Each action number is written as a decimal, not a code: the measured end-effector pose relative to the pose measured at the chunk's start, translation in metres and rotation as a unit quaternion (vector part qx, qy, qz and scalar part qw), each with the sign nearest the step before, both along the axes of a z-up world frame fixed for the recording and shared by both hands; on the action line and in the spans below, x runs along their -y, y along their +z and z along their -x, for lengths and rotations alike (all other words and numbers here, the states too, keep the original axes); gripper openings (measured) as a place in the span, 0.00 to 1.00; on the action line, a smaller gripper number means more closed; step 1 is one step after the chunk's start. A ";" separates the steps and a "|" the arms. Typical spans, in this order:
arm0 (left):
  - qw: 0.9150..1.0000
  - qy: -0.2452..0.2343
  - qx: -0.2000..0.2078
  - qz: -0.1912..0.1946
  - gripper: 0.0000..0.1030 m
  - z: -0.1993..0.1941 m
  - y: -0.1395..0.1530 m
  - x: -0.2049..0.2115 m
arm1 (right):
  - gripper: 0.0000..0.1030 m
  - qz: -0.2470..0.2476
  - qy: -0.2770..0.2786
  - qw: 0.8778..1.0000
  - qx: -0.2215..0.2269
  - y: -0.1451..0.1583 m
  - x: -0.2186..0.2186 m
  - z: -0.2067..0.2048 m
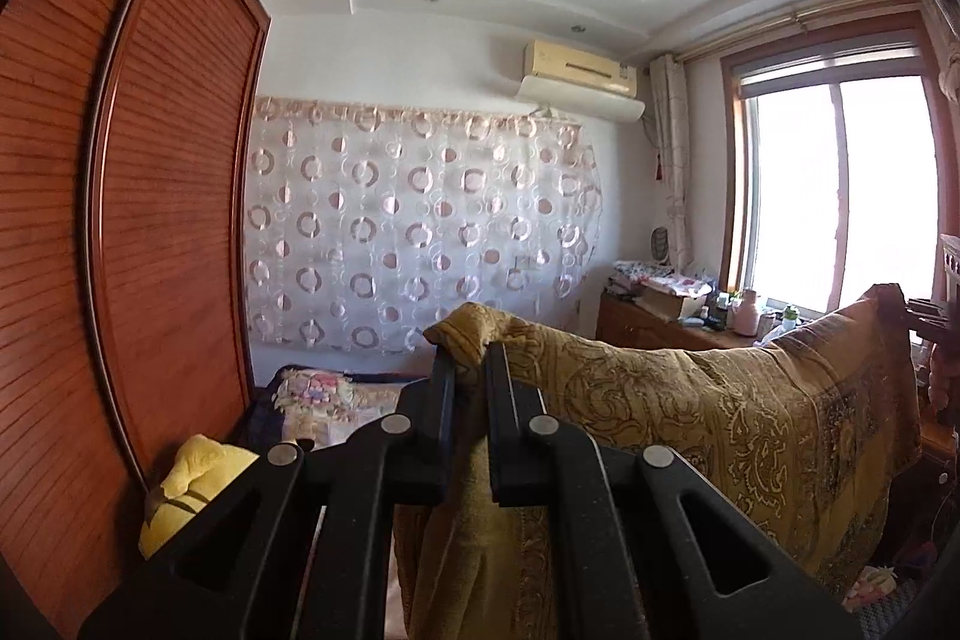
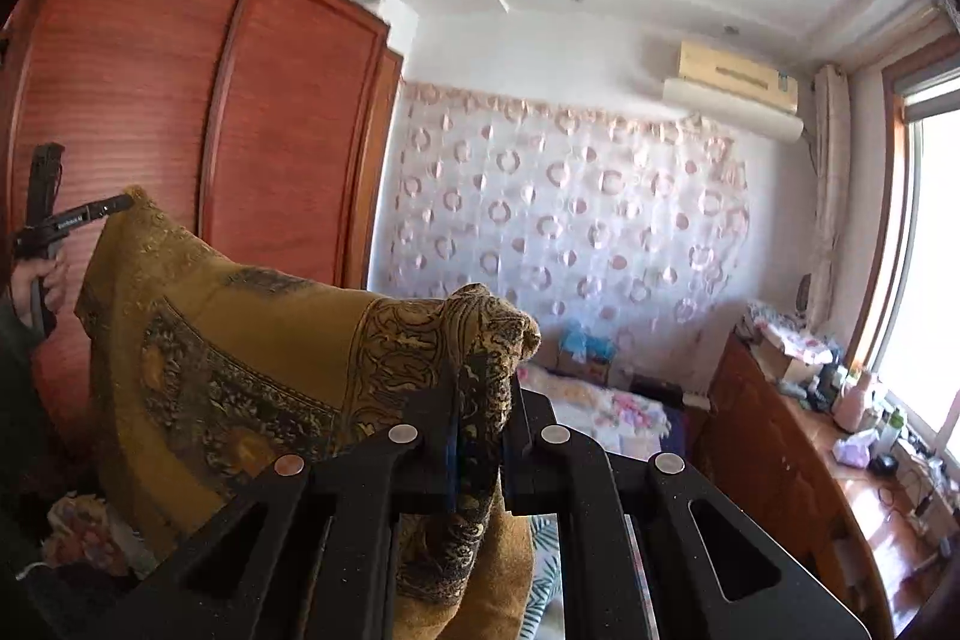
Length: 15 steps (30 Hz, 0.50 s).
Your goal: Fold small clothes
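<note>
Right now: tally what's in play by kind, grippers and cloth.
Grippers: 2, the left gripper and the right gripper, each shut on a corner of the cloth.
Cloth: 1, the gold patterned cloth, held up between them.
Total: 3

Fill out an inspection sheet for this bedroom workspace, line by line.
Surface: bed with floral cover, below the work.
Job's things: mustard patterned cloth held up, stretched between both grippers.
Clutter: yellow bundle by the wardrobe; crowded sideboard.
Grippers: left gripper and right gripper each shut on a cloth corner.
Cables: thin leads on the sideboard top.
Surroundings: wooden wardrobe, circle-print curtain, air conditioner, bright window.
</note>
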<state>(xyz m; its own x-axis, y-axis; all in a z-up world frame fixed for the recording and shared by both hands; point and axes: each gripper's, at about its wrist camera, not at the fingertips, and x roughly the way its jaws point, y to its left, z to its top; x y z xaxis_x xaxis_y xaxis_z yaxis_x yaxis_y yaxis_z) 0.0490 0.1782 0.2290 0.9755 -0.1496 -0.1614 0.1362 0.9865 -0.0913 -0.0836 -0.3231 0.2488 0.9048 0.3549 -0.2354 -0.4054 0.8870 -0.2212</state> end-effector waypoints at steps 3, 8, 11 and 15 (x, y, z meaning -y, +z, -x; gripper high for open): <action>0.999 0.013 -0.040 -0.007 0.09 -0.049 -0.036 0.006 | 0.09 0.002 -0.004 0.999 -0.045 -0.029 -0.014 -0.063; 0.991 0.034 -0.127 -0.027 0.11 -0.141 -0.127 0.016 | 0.11 0.008 -0.036 0.991 -0.130 -0.096 -0.038 -0.164; 0.979 0.037 -0.198 -0.028 0.13 -0.173 -0.181 0.021 | 0.28 0.017 -0.081 0.979 -0.187 -0.142 -0.048 -0.212; 0.973 0.038 -0.228 -0.014 0.33 -0.174 -0.212 0.021 | 0.29 0.022 -0.126 0.962 -0.240 -0.184 -0.049 -0.243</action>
<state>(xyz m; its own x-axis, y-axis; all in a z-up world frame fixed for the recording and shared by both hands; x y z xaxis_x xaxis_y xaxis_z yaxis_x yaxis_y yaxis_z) 0.2227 0.1576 0.0166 0.8099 -0.0701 -0.5823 0.0151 0.9950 -0.0987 0.1592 -0.2746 0.0647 0.7435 0.1192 -0.6580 -0.2438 0.9646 -0.1007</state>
